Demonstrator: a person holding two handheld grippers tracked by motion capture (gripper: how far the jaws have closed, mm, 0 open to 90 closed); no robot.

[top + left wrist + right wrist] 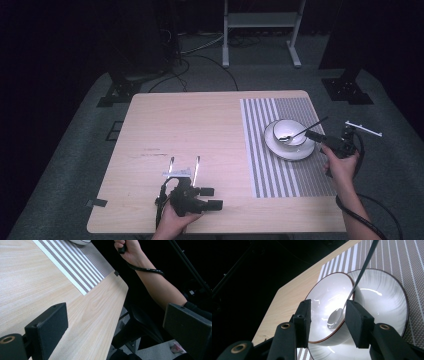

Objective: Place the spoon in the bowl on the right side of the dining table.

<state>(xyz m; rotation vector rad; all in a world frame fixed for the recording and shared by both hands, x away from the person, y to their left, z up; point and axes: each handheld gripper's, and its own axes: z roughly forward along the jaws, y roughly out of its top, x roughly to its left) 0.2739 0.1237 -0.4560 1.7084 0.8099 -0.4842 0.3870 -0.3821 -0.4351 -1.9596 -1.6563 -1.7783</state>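
Observation:
A white bowl (289, 131) stands on a white plate (295, 151) on the striped placemat (280, 175) at the table's right. A metal spoon (306, 128) rests in the bowl, its handle slanting up to the right. My right gripper (311, 136) sits just right of the bowl and points at it. In the right gripper view its jaws (328, 302) stand open in front of the bowl (324, 296); the spoon (362, 270) leans past the right jaw, untouched. My left gripper (184, 162) is low over the table's front middle. Its jaws (116, 315) are wide open with nothing between them.
The wooden table (190, 125) is bare to the left of the placemat. Its front right corner (117, 275) and the person's right forearm (160, 287) appear in the left gripper view. A white stand (260, 25) and cables lie on the floor behind the table.

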